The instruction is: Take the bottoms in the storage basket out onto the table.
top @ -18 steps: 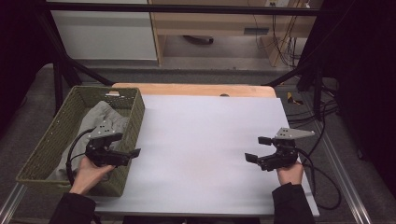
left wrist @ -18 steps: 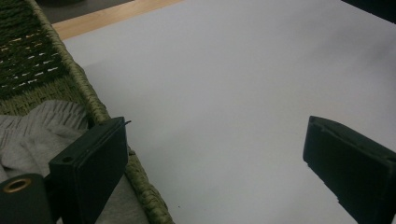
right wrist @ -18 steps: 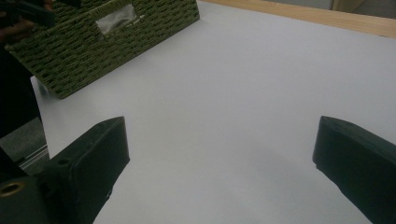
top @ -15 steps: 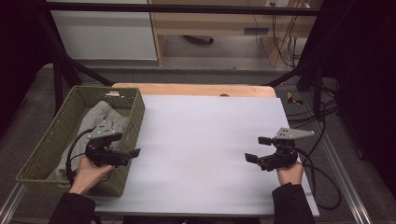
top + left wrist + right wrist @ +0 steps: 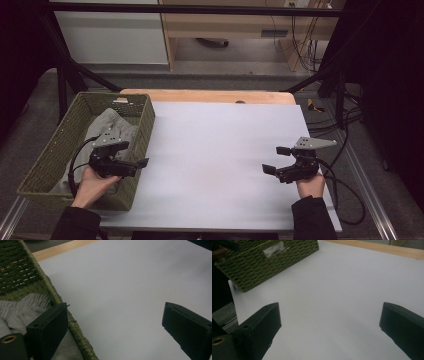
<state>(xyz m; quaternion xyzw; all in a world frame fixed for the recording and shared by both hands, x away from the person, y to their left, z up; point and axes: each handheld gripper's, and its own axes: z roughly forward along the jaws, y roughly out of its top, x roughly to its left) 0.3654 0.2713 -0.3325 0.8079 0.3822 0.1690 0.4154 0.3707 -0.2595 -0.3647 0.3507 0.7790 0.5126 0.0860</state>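
A green woven basket (image 5: 51,150) stands at the left end of the white table (image 5: 225,135), with a grey cloth (image 5: 107,125) crumpled inside. My left gripper (image 5: 134,154) is open and hovers over the basket's right wall near its front corner, pointing right. In the left gripper view the basket rim (image 5: 53,293) runs just inside the left jaw, the cloth (image 5: 20,312) lies to its left, and nothing sits between the fingers of the gripper (image 5: 115,312). My right gripper (image 5: 275,160) is open and empty above the table's right side, aimed left toward the basket (image 5: 269,257).
A strip of bare wood (image 5: 200,95) edges the back of the table. Cables (image 5: 350,200) trail off the right side. Dark frame posts (image 5: 62,85) stand behind the basket. White tabletop (image 5: 342,290) stretches between the two grippers.
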